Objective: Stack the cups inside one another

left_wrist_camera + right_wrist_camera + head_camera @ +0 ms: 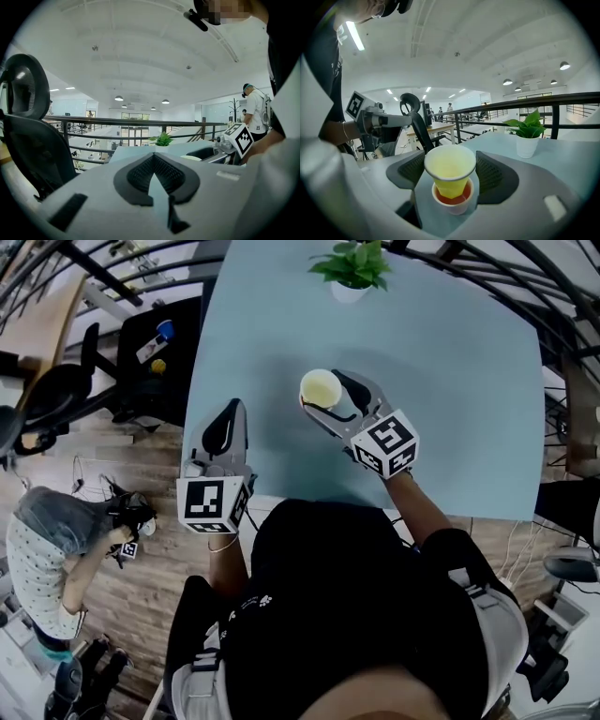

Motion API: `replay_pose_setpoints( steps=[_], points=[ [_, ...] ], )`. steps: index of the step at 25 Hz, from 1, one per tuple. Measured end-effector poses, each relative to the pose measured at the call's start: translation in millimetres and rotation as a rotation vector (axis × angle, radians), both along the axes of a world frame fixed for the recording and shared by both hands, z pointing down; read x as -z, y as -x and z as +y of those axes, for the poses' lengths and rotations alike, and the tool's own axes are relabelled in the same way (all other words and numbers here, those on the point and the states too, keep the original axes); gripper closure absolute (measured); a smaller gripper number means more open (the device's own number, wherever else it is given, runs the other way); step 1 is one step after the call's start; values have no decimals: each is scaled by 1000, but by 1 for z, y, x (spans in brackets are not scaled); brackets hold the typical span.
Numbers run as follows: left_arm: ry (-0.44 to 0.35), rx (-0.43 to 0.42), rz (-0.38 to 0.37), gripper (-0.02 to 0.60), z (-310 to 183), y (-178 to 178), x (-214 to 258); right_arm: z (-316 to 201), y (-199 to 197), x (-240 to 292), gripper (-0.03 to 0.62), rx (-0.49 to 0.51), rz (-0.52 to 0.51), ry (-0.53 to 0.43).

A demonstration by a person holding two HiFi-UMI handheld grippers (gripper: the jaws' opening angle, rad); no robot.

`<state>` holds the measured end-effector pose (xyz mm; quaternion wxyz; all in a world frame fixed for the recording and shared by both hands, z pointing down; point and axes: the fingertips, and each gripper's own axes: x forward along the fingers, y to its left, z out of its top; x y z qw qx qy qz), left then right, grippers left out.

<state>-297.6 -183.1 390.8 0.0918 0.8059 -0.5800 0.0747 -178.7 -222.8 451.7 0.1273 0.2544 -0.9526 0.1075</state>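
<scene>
One light-blue bench [469,381] fills most of the head view, with wood floor [141,568] along its left side. Black office chair [52,399] stands on that floor, off the bench's left edge, and a second person [42,559] crouches on it nearer the camera. Left gripper [231,411] is over the bench's near-left edge, pointing away from the wearer. Its fingers [171,174] meet at the tips with nothing between them. Right gripper [323,392] is further in, near bench centre, angled forward and left. Its fingers [490,176] stand wide and clamp the yellow cup [450,171], pads against the rim on both sides, cup upright. Potted plant [352,268] in a white pot is at the far edge, well apart from both grippers. Yellow cup's base is down inside the red-lined cup [453,202] directly below it, between the fingers. It stands well proud of that rim, so it is only partly nested. Red-lined cup looks to be standing on the bench, but the right gripper view is too tight to be sure. In the head view it is hidden under the yellow cup.
</scene>
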Motion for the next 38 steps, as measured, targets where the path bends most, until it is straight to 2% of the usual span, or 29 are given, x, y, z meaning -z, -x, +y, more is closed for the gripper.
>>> replay_pose_setpoints(
  steps=[6, 29, 38],
  points=[
    [17, 12, 4, 589, 2, 4, -4, 0, 1, -11, 249, 2, 23, 16],
    [3, -6, 9, 589, -6, -1, -3, 4, 2, -58, 249, 30, 170, 39],
    [8, 5, 14, 589, -3, 5, -5, 4, 7, -63, 249, 45, 192, 25]
  ],
)
